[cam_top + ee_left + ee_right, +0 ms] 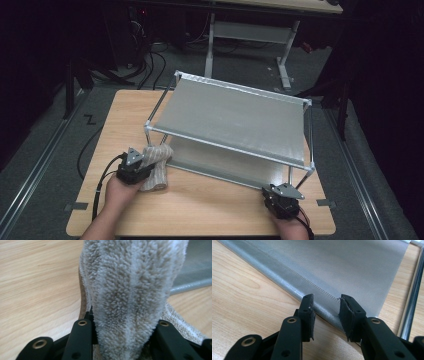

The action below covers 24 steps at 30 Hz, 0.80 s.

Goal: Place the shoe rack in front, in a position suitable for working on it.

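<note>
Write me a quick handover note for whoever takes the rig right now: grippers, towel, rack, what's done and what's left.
Left gripper: shut on the folded towel, at the rack's front left corner.
Right gripper: jaws apart, nothing between them, over the table at the front edge of the lower shelf.
Done: towel gripped; its lower end rests on the table.
Left: probably placing the towel on a shelf; both look bare from the high view.

A light wooden surface [210, 205] fills mid-frame; a two-tier rack [230, 125] stands centre-right, a towel [155, 170] lower left.
</note>
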Motion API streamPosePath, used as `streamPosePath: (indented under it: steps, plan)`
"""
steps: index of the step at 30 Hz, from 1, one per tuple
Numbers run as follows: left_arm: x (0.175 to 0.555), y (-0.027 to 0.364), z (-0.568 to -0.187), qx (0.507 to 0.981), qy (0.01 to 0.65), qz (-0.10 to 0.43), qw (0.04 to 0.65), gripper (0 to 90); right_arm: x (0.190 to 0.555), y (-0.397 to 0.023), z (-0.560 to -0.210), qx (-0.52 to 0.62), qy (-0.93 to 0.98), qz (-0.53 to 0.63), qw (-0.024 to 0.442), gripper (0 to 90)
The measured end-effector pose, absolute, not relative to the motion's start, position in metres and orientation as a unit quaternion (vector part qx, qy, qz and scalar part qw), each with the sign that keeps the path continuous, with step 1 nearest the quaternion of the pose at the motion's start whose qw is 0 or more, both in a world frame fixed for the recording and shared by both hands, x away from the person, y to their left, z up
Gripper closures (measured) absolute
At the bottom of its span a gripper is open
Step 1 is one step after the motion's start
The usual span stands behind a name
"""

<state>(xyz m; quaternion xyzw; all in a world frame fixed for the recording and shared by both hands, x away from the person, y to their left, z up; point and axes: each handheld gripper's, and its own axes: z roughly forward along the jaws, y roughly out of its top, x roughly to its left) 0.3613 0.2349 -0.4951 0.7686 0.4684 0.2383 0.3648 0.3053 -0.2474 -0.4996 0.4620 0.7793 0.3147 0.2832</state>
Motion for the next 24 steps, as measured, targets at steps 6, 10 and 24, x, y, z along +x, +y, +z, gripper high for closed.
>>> streamPosePath:
  steps: [6, 10, 24]
  plan:
    - [0.33, 0.263, -0.497, 0.757, 0.475, 0.251, 0.371, 64.9, 0.305, -0.248, -0.499, 0.466, 0.778, 0.316, 0.278, 64.5]
    - [0.314, 0.288, -0.498, 0.74, 0.501, 0.271, 0.358, 64.4, 0.305, -0.248, -0.499, 0.468, 0.777, 0.316, 0.277, 64.4]
    - [0.299, 0.279, -0.484, 0.742, 0.482, 0.262, 0.386, 37.9, 0.305, -0.266, -0.497, 0.489, 0.765, 0.307, 0.286, 62.4]
